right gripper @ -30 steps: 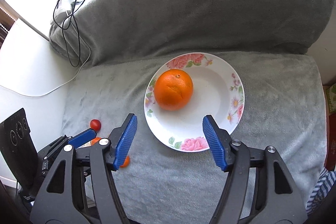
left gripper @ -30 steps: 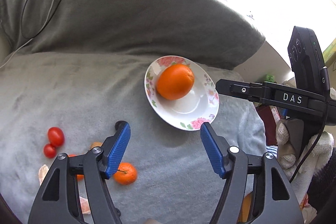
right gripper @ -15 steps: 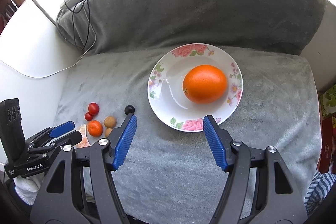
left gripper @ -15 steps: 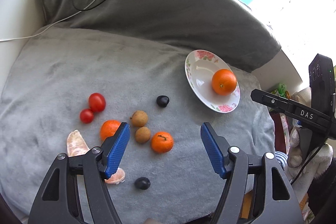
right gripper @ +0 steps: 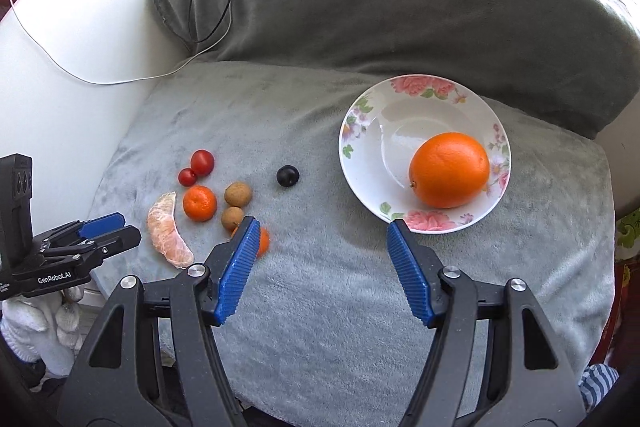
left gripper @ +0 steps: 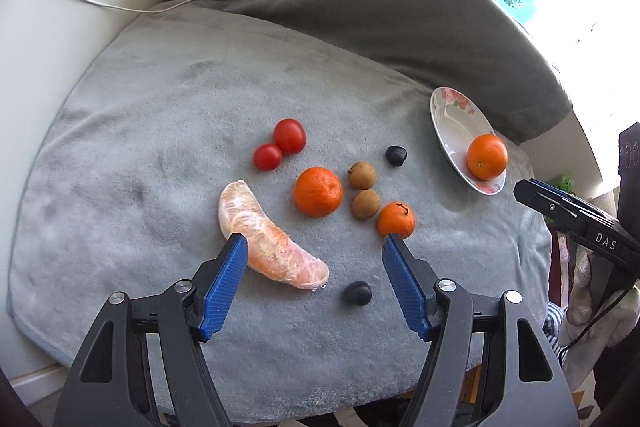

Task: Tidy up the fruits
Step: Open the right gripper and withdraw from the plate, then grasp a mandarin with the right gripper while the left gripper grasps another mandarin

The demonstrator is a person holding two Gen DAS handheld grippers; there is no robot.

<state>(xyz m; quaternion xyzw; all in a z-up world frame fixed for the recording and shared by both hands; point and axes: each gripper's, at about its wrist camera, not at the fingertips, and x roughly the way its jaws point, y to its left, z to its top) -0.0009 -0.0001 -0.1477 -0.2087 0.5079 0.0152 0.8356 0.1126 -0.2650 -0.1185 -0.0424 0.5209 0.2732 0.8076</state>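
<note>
- Left gripper [left gripper: 314, 247] hovering with jaws apart and nothing between the pads, poised above the near part of the grey blanket [left gripper: 168, 115], over the peeled citrus segment [left gripper: 266, 241] and a dark plum-like fruit [left gripper: 357, 293]; probably lined up to collect the next loose piece.
- Right gripper [right gripper: 320, 239] likewise spread and empty, held between the loose fruit and the floral plate [right gripper: 360, 131].
- One big orange [right gripper: 449, 175] already on the plate, toward the blanket's right edge, resting low against the near rim; evidently the collecting spot.
- Loose fruit clustered toward the blanket's left side: two red cherry tomatoes [left gripper: 282, 145] touching each other, a mandarin [left gripper: 318, 191], two brown longan-like fruits [left gripper: 363, 191] just beside it, a smaller mandarin [left gripper: 396, 219], another dark fruit [left gripper: 396, 155] nearer the plate.
- Most of the sorting judged still to do.
- Readable writing: "DAS" on the right gripper's body as seen from the left wrist view; "GenRobot.AI" on the left gripper's body as seen from the right wrist view.
- Bottle labels on the sill too blurred to read.
</note>
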